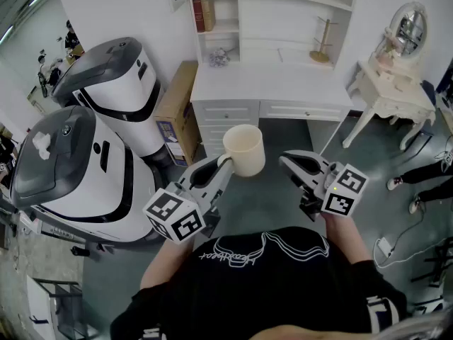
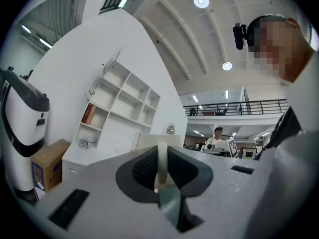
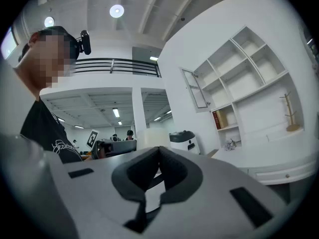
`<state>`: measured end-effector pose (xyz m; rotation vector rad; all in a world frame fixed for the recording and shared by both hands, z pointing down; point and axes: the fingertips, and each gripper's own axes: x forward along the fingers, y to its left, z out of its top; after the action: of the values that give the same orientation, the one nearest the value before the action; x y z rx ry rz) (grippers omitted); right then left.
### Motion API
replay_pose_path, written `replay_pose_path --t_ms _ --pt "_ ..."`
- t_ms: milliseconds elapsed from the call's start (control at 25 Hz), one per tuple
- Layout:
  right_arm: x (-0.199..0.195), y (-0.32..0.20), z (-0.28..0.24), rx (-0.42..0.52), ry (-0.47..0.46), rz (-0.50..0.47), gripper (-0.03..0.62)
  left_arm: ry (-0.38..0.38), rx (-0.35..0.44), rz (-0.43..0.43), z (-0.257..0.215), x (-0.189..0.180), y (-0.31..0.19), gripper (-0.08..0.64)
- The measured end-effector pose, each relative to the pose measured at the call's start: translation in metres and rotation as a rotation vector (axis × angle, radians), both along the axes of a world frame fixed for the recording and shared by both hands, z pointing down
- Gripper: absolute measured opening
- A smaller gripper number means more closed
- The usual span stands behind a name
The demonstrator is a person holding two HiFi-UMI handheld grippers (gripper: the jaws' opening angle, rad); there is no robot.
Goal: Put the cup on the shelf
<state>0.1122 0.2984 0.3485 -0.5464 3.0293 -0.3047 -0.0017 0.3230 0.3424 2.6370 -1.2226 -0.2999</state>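
A cream cup (image 1: 244, 149) hangs in the air in front of the white desk (image 1: 269, 83), mouth up. My left gripper (image 1: 224, 164) is shut on its handle (image 2: 162, 163), which stands upright between the pads in the left gripper view. The cup's body (image 2: 157, 141) shows just past the jaws. My right gripper (image 1: 287, 161) hovers a little right of the cup, jaws shut and empty, with the cup (image 3: 149, 137) showing behind its tips (image 3: 158, 151). The white shelf unit (image 1: 272, 6) rises above the desk.
Two big white-and-grey machines (image 1: 106, 83) (image 1: 67, 172) stand at the left, with a cardboard box (image 1: 177, 108) beside the desk. Red books (image 1: 206, 14) and a wooden stand (image 1: 323, 44) occupy the shelf unit. A white dressing table (image 1: 393, 83) sits at the right.
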Motion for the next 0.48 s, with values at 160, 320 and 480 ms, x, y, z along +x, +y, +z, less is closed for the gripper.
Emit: replay_pose_path --t_ms 160,320,480 --pt "-0.001 -0.002 0.005 -0.015 -0.008 0.006 0.006 0.0 -0.019 0.002 0.004 -0.003 -0.003 0.043" --pt "-0.005 -0.014 0.008 -0.027 -0.013 0.001 0.005 0.001 -0.027 -0.007 0.007 -0.008 -0.014 0.043" --pt "-0.014 -0.031 0.015 -0.047 -0.014 -0.024 0.006 0.006 -0.044 -0.014 0.015 -0.011 -0.033 0.043"
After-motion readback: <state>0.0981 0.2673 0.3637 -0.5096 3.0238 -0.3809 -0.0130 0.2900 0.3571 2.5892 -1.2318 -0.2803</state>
